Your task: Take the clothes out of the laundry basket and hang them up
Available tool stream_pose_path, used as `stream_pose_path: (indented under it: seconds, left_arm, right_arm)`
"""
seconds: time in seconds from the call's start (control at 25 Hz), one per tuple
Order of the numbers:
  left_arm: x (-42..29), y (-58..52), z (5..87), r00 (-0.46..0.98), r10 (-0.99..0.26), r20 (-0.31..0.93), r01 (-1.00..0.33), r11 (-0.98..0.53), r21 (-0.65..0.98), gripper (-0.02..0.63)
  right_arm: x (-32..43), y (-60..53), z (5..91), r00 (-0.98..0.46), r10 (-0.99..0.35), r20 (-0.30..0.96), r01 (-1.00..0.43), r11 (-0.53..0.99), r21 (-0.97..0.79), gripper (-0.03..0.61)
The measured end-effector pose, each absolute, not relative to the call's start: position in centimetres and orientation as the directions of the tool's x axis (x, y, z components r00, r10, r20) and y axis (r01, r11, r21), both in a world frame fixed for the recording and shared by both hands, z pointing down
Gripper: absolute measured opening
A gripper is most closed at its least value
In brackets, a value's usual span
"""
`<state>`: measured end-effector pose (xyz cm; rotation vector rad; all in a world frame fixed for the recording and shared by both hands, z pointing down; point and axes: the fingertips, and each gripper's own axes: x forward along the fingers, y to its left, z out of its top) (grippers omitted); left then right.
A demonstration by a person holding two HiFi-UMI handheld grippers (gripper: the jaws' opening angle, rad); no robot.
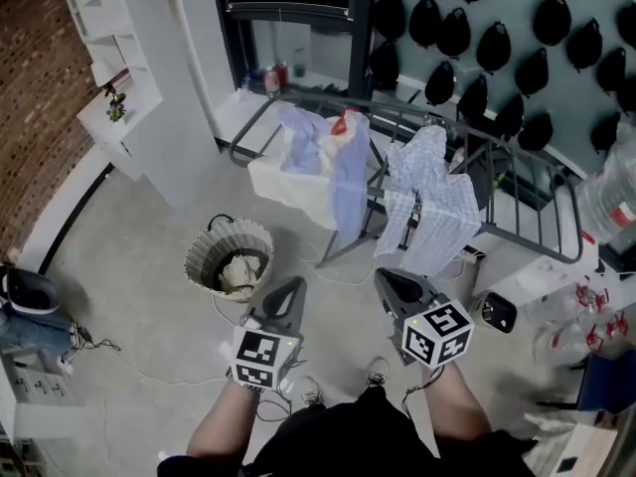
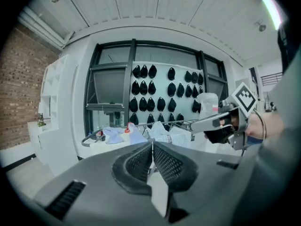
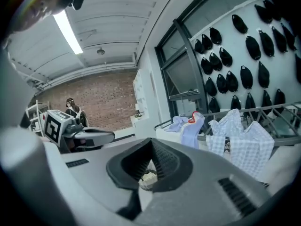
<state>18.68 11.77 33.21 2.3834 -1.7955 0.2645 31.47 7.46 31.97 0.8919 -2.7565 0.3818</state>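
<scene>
The left claw (image 1: 293, 286) is fully shut with nothing between its ribbed dark pads, and the right claw (image 1: 390, 281) is likewise shut and empty; both are held near level in front of the person, side by side and apart. The laundry basket (image 1: 199, 256) stands on the floor (image 1: 149, 227) just ahead of the left claw, a round, pale, woven tub with a thin loop handle; a crumpled pale garment (image 1: 238, 269) lies in it. Further out is the drying rack (image 1: 517, 182) of thin dark bars, already carrying a checked shirt (image 1: 432, 202), a pale blue garment (image 1: 343, 172) and a cream cloth (image 1: 278, 182), all soft and hanging in loose folds. As I judge it, a claw that goes into the basket shut would only push the cloth down, so it must open first; a shallow pinch on limp fabric could slip and drop the garment onto the floor; the basket looks light, so a sideways pull on cloth caught at its rim might tip it.
</scene>
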Motion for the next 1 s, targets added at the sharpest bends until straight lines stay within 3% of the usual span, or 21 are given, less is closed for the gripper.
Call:
stream_pose_path:
  seconds: [0.44, 1.0]
  left_arm:
    - [21.8, 10.2, 32.9, 0.421, -0.883, 0.206, -0.905, -0.423, 0.036, 0.009]
    - [22.4, 11.1, 32.2, 0.459, -0.864, 0.205, -0.887, -0.460, 0.049, 0.009]
  right_arm:
    - [35.9, 8.1, 30.8, -0.666, -0.699, 0.261, -0.742, 0.654, -0.145, 0.006]
    - [36.1, 8.9, 30.7, -0.646, -0.721, 0.250, -0.760, 0.637, -0.127, 0.006]
